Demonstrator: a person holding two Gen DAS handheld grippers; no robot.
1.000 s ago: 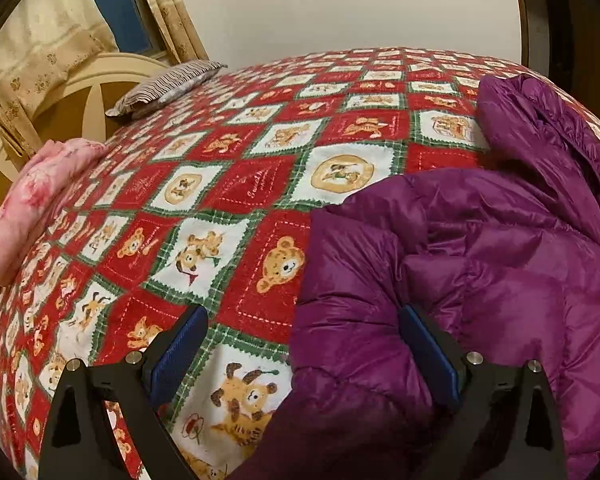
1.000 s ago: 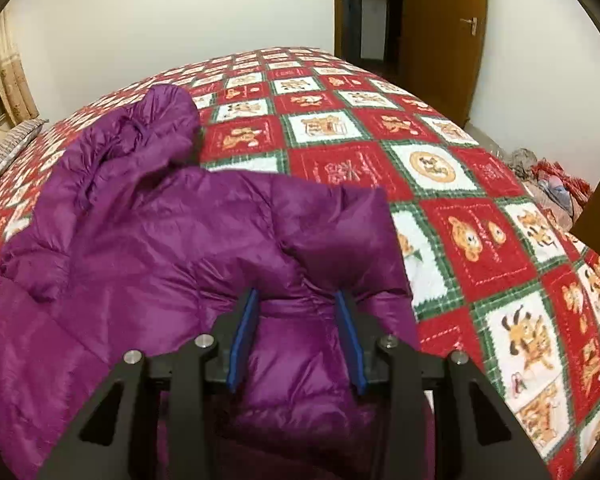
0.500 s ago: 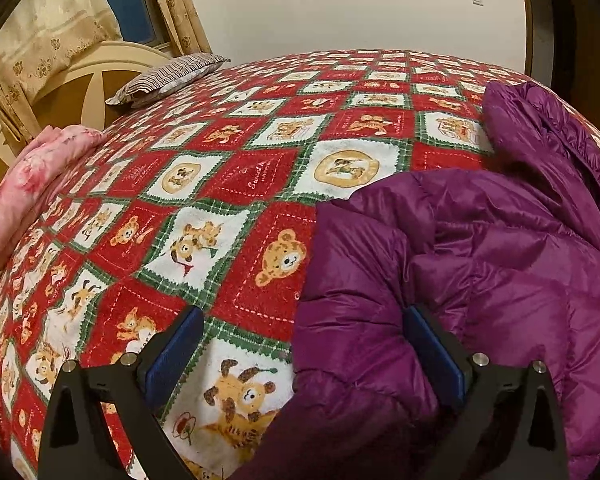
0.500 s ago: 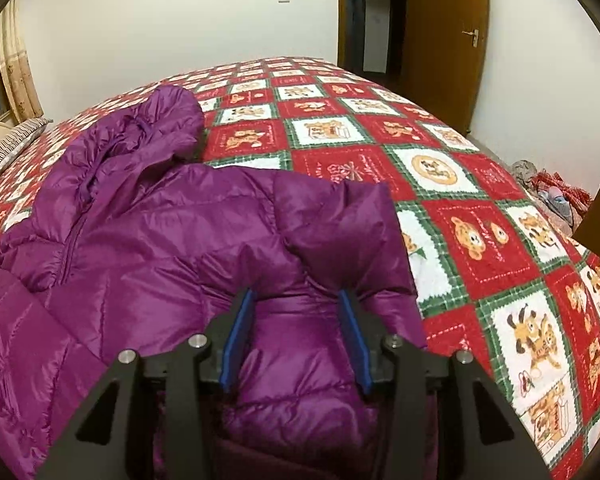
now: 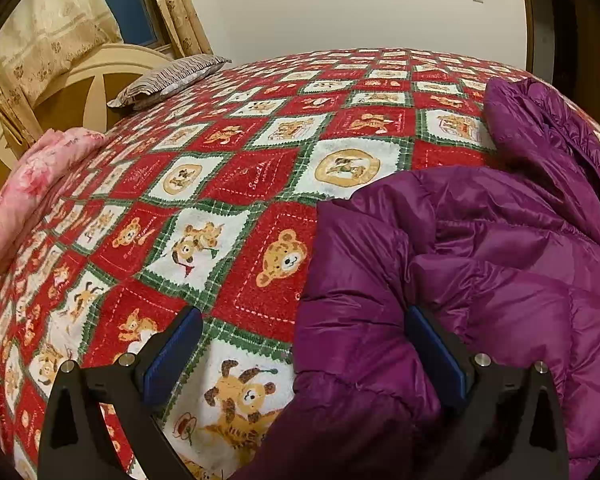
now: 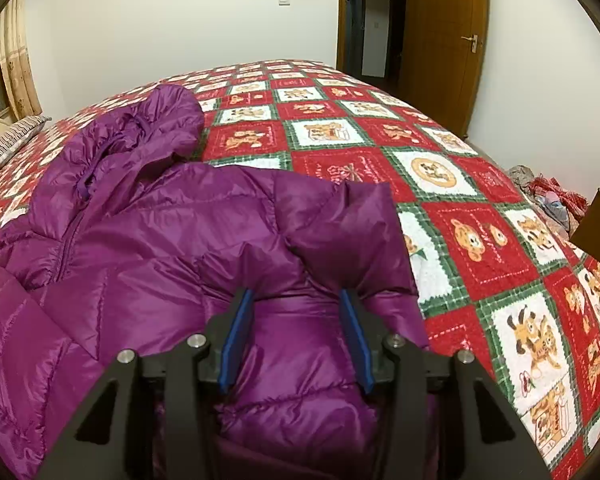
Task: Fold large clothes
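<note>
Purple jacket [image 6: 148,248] lies spread on the bed's red patterned blanket [image 5: 236,184], hood [image 6: 168,116] toward the far wall. Left gripper [image 5: 304,332] spread wide, w/ the jacket's edge bulging between the fingers; right-hand pad [image 5: 436,356] touches fabric, the other sits over bare blanket. Right gripper [image 6: 296,308] part-closed around a raised fold of the jacket (pinched or just bracketed: can't tell). Striped pillow [image 5: 168,80] and pink bundle [image 5: 32,184] near the headboard.
</note>
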